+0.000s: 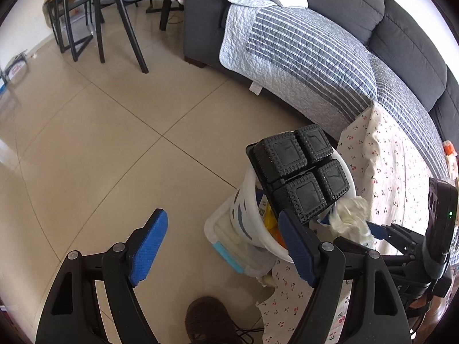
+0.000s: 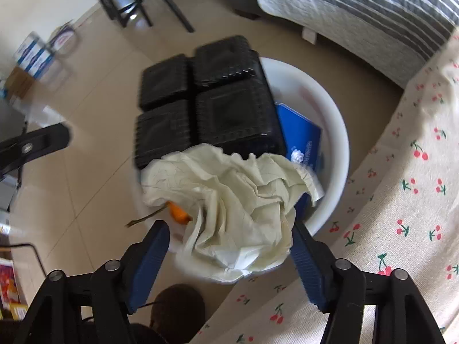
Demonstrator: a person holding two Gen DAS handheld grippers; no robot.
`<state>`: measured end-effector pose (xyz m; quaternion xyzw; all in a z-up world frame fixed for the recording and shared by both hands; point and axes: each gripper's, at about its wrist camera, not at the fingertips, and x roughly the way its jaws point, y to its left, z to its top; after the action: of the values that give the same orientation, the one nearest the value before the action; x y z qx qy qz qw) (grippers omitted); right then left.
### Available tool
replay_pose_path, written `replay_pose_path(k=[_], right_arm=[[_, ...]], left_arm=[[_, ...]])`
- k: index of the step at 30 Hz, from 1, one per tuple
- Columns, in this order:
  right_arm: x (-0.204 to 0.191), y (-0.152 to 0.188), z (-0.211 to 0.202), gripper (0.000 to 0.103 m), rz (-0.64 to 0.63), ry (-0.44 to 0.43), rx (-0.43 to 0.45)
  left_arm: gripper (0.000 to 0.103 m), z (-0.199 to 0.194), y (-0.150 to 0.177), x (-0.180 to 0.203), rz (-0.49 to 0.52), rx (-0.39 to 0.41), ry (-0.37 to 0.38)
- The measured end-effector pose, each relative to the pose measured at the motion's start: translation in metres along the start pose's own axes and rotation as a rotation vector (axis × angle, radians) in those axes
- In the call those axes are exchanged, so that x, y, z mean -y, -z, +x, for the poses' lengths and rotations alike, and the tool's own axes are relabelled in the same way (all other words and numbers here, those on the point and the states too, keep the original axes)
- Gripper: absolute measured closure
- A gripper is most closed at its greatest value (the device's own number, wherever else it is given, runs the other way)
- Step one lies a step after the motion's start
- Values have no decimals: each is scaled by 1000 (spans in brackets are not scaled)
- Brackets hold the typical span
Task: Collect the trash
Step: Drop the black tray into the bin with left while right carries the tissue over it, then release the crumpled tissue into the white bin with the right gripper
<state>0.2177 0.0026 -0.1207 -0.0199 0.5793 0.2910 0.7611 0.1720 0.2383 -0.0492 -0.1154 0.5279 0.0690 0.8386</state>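
While both claws stand apart, the crumpled paper (image 2: 238,209) sits loosely between the right claw (image 2: 229,261) pads; it could slide off the overfull white bin (image 2: 330,132).

A white bin (image 2: 338,132) brims with a tilted black tray (image 2: 206,100) and crumpled cream paper (image 2: 235,200).

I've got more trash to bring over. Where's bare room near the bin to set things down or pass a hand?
Free: the tiled floor left of the white bin, out to the chair legs. Crowded: the bin's mouth, filled by the black tray, crumpled paper and blue packet. The cherry-print cloth hems in its right side.
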Motion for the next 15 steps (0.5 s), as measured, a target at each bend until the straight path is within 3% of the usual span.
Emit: replay_pose_path(k=[12, 15], right_arm=[[20, 6, -35, 31, 45, 1, 49], [26, 11, -50, 31, 47, 2, 68]], left_arm=[[21, -6, 6, 28, 54, -7, 13], [12, -11, 13, 42, 84, -6, 10]])
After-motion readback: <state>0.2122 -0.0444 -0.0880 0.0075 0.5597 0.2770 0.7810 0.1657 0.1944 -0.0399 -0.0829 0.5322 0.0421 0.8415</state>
